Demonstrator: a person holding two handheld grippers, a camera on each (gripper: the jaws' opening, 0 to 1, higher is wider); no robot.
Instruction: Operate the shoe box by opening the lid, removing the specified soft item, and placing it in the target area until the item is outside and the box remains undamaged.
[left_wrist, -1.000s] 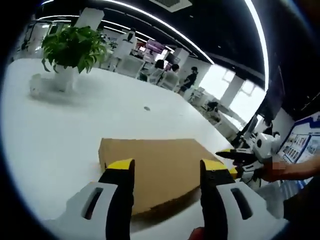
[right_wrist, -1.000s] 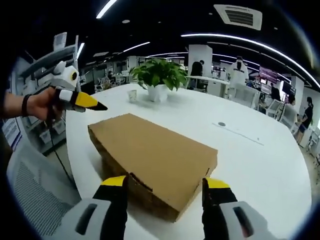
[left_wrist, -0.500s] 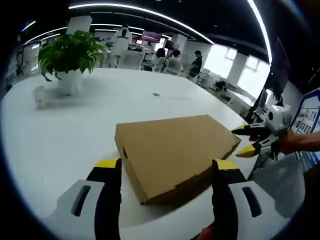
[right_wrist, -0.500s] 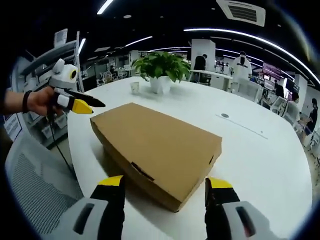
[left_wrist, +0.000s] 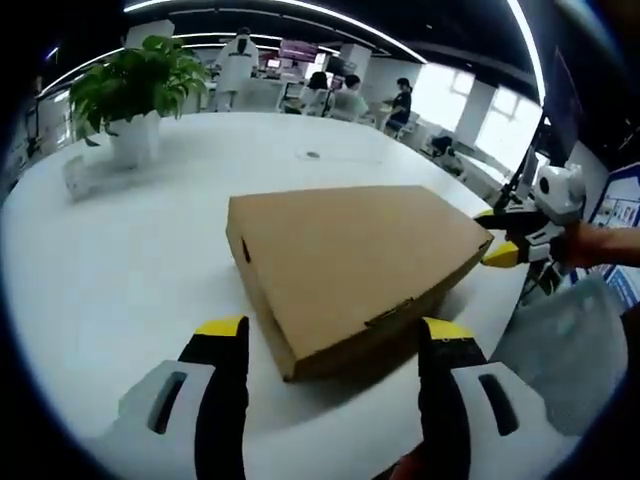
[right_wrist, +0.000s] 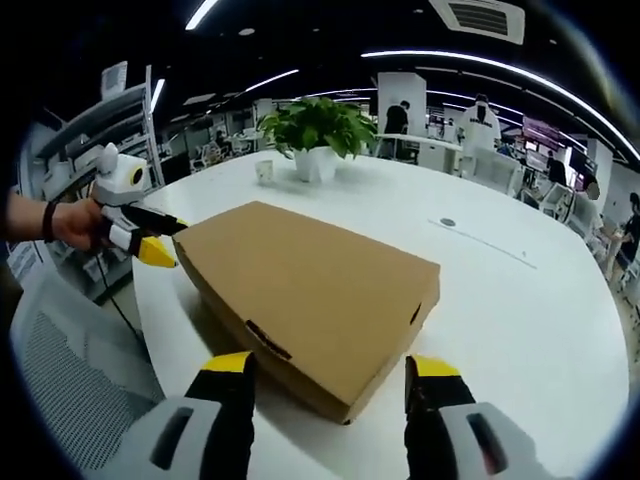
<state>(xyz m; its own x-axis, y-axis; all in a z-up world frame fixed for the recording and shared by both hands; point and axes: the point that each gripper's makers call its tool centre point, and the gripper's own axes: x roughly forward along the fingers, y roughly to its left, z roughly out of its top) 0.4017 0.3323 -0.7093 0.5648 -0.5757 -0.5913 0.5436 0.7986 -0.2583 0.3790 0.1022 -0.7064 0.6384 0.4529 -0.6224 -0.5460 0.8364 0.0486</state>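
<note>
- Now the shoe box (left_wrist: 350, 260) lies flat on the white table (left_wrist: 120, 260), lid down, nothing out of it yet.
- Left gripper (right_wrist: 150, 237): a second ago it hung off the box's corner, clear of it. In the right gripper view it's now down at lid-edge height with its yellow tips at the corner, jaws a little apart, one tip above the edge and one below. Touching or just short, can't tell.
- In the left gripper view the jaws stand apart, the box's near corner between and beyond them, nothing clamped.
- Right gripper (left_wrist: 505, 235): same story at the opposite corner. It was off the edge; now the tips sit right at it, slightly parted, contact unclear. In its own view the jaws are wide apart, the near edge just ahead, empty.
- My read: approach is done, both tools set to lift the lid from two corners. Opening hasn't started and the soft item isn't visible.
- Risk: cardboard edge may crease if pried at the tips.
- Further out: potted plant (right_wrist: 318, 140) well behind the box, a mesh chair (right_wrist: 70, 390) beside the table, people at desks in the background.
</note>
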